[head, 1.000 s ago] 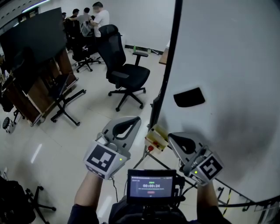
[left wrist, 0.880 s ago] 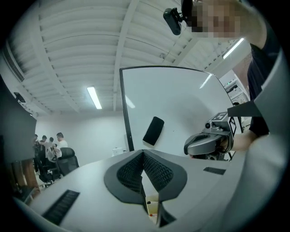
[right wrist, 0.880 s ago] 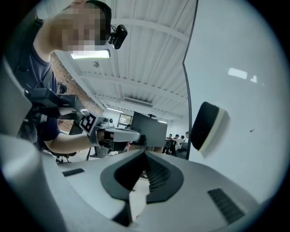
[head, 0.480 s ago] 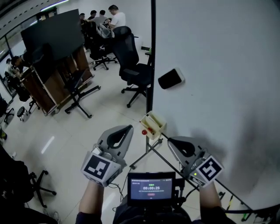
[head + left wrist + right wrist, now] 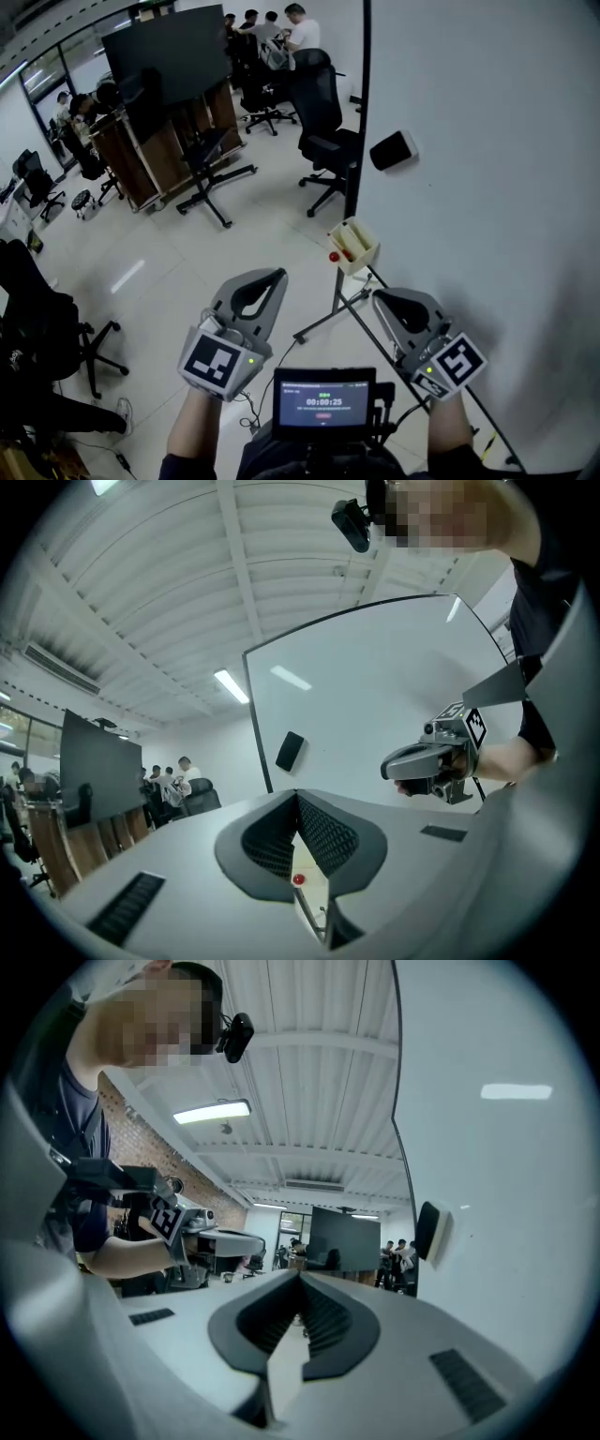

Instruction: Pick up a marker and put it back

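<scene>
Whiteboard (image 5: 487, 169) fills the right side from where I stand, upright on a stand, with a black eraser (image 5: 392, 150) stuck high on it and a cream tray (image 5: 364, 242) fixed at its lower left edge. The marker (image 5: 335, 255) sits in that tray, its red end showing at the lower corner, well apart from both tools. The left gripper (image 5: 274, 275) and right gripper (image 5: 379, 298) are held level side by side in front of the tray, each with its jaws together and nothing between them. A small screen (image 5: 323, 403) glows at the person's chest. Only the head view takes in the pale, glossy floor (image 5: 187, 253), the black chairs (image 5: 323, 122), a big dark display (image 5: 169, 56) on a wheeled frame and people (image 5: 298, 26) gathered at the far end. The left gripper view alone shows the ribbed white ceiling with its strip lights (image 5: 231, 686), and the tray and red end through the gap under its closed jaws. The right gripper view alone shows a brick wall (image 5: 159, 1147) behind the person, and the eraser seen edge-on.
</scene>
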